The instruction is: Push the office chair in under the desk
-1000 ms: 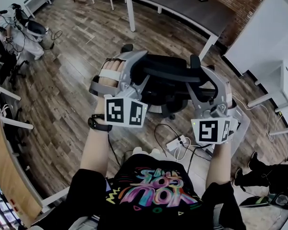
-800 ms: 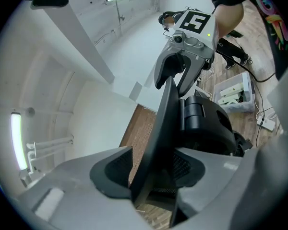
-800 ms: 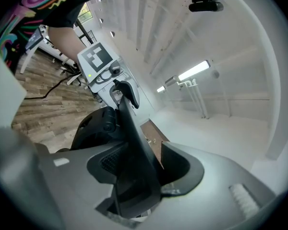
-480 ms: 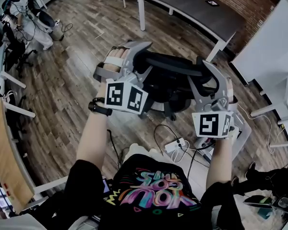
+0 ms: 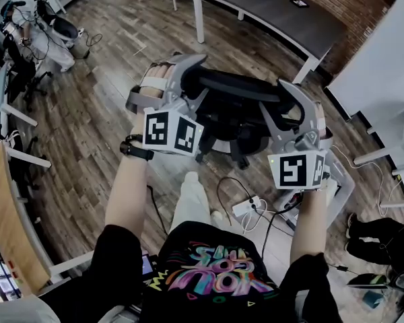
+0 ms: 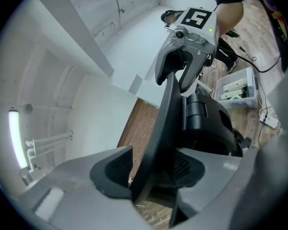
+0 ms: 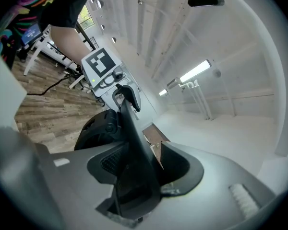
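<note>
The black office chair (image 5: 234,116) stands on the wood floor, its back toward me, short of the dark-topped desk (image 5: 269,11) with white legs. My left gripper (image 5: 188,81) is shut on the left end of the backrest's top edge (image 5: 230,85). My right gripper (image 5: 283,103) is shut on the right end. In the left gripper view the thin backrest edge (image 6: 164,123) runs between the pads of the left gripper (image 6: 151,169), with the right gripper (image 6: 182,66) beyond. In the right gripper view the same edge (image 7: 129,128) sits in the right gripper (image 7: 139,169).
A power strip with cables (image 5: 246,206) lies on the floor by my feet. A white bin (image 5: 341,186) stands at the right, a white partition (image 5: 380,52) beyond it. Another chair and gear (image 5: 50,29) occupy the far left. A wooden panel (image 5: 10,237) leans at the near left.
The chair and both grippers have moved forward toward the desk. My leg has stepped forward under the left arm. Both grips stay as they were.
</note>
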Available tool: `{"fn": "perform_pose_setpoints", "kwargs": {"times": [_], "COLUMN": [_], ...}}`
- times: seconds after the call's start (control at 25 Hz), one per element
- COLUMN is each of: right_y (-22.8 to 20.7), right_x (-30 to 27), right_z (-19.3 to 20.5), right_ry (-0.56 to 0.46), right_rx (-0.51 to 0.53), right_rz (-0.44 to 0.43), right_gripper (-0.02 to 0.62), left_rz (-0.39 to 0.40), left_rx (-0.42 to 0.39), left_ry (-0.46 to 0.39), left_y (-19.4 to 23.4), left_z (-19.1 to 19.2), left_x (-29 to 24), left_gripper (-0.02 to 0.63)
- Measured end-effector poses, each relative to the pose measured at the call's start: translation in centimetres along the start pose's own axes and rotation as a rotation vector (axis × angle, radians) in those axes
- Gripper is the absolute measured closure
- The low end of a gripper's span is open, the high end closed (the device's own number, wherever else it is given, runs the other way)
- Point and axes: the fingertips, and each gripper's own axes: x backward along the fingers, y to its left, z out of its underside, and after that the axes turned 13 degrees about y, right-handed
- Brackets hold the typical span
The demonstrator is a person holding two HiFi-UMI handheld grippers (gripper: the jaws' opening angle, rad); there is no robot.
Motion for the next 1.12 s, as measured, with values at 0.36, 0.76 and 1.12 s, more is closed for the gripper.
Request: {"fn": "perform_pose_setpoints", "kwargs": {"times": [0.36,0.76,1.12], "right_y": [-1.7,-2.8,-4.3], "right_x": [-5.1,-12.6,-19.2], "right_z": [0.8,0.8,1.5], "right_ry": [0.022,0.073,0.095], "right_rx": [-0.012,-0.024,-0.069], "right_rz": [-0.021,-0.026,0.012], "right_gripper": [0.393,0.4,0.397], "left_rz": [-0.007,0.027,0.064], "left_rx": [0.007,-0.01,-0.084], "left_ry": [-0.049,-0.141,-0.189], "left_y": [2.2,4.6,6.0], "left_z": [1.3,4.7,7.0], "left_x": [-4.6,-10.6,-18.1], "left_gripper": [0.399,0.388,0.402]}}
